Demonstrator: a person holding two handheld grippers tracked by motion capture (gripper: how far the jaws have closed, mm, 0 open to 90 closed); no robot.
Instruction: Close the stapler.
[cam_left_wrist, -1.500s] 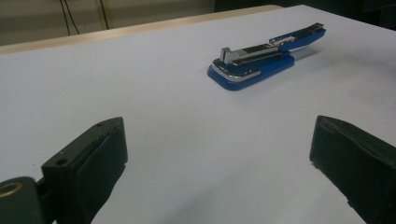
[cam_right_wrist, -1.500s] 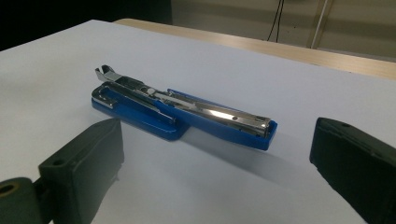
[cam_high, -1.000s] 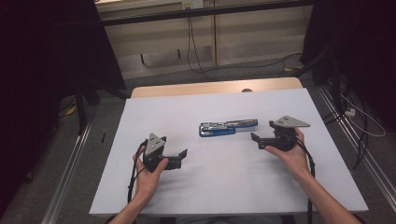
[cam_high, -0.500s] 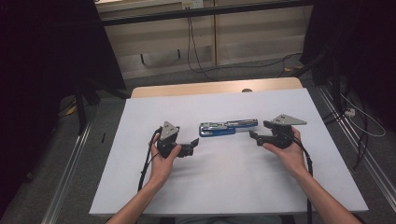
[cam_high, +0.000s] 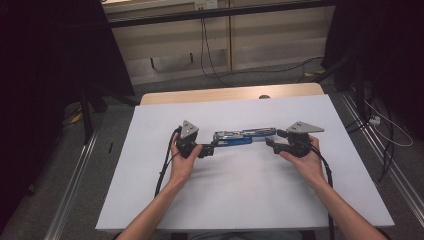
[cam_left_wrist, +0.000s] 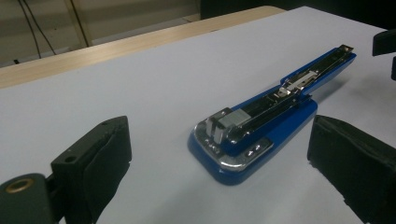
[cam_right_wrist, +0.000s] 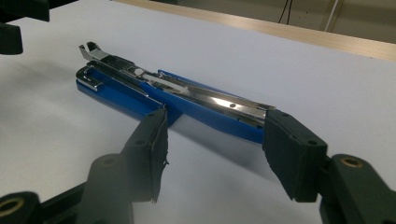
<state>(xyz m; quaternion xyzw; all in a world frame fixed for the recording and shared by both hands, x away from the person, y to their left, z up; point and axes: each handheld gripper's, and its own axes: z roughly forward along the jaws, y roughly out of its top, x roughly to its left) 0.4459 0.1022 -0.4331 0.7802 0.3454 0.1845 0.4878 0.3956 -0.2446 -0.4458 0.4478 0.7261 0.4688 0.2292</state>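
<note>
A blue and chrome stapler (cam_high: 245, 136), folded open flat, lies across the middle of the white table (cam_high: 225, 200). My left gripper (cam_high: 212, 148) is at its left end. In the left gripper view it (cam_left_wrist: 222, 154) stands open, with the stapler's rounded head (cam_left_wrist: 233, 149) just ahead between the wide-apart jaws and touching neither. My right gripper (cam_high: 270, 142) is at the stapler's right end. In the right gripper view its jaws (cam_right_wrist: 215, 140) have just been closing and now flank the stapler's near end (cam_right_wrist: 219, 112), with the pad tips close beside it and no clear squeeze.
The table's wooden far edge (cam_high: 230, 94) runs behind the white sheet. Cables (cam_high: 165, 165) trail from both grippers toward the person. Dark floor with metal rails (cam_high: 75, 195) flanks the table. The other gripper's black tip appears at the right edge of the left gripper view (cam_left_wrist: 385, 46).
The left hand has slid right across the table, up to the stapler's left end. The right hand has stayed at the right end while its jaws narrowed around that end.
</note>
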